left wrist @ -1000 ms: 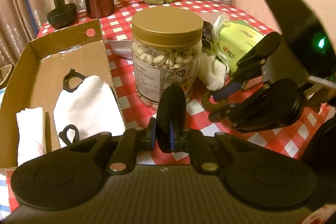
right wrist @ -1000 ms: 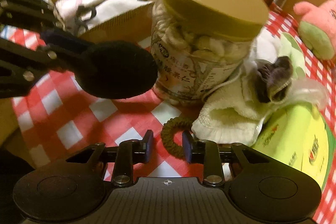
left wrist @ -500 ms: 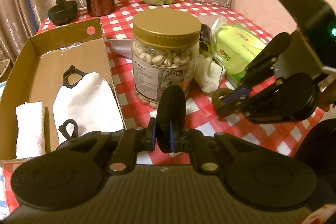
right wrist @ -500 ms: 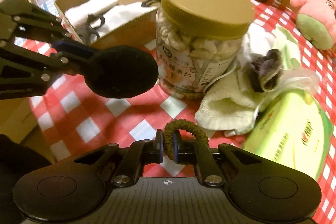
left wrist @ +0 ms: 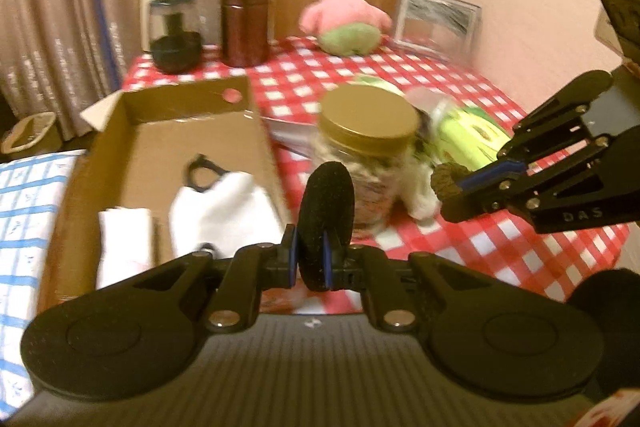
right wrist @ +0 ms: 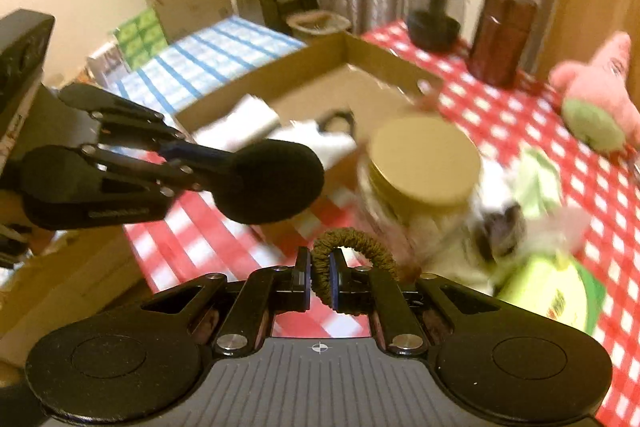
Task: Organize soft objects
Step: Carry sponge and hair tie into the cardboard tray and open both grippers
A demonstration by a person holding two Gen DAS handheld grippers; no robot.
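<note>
Between the right gripper's point(right wrist: 319, 277) jaws sits the brown hair tie point(right wrist: 352, 259), pinched on one side of its loop with the rest arching free to the right, clear of the checked tablecloth point(right wrist: 560, 131), and those jaws have just closed on it; over on the left gripper point(left wrist: 311, 257) the jaws are clamped on a black round puff point(left wrist: 326, 223) standing on edge between the pads. Both look featherweight and squashy, so a light pinch should do: the tie is springy and could flick out if the pads slacken, and I'd say the middle of its band is the safest hold, while the puff compresses and seems best taken across its flat faces as it is now. Ahead and to the left of the left gripper lies the open cardboard box point(left wrist: 256, 131), holding a white cloth mask point(left wrist: 224, 211) with black ear loops and, just beside it, a folded white cloth point(left wrist: 124, 247). Straight ahead of both grippers stands a gold-lidded jar point(left wrist: 368, 125) of pale nuts, lid on, with a cream sock point(right wrist: 460, 247) and a green packet point(left wrist: 468, 131) just beyond it
</note>
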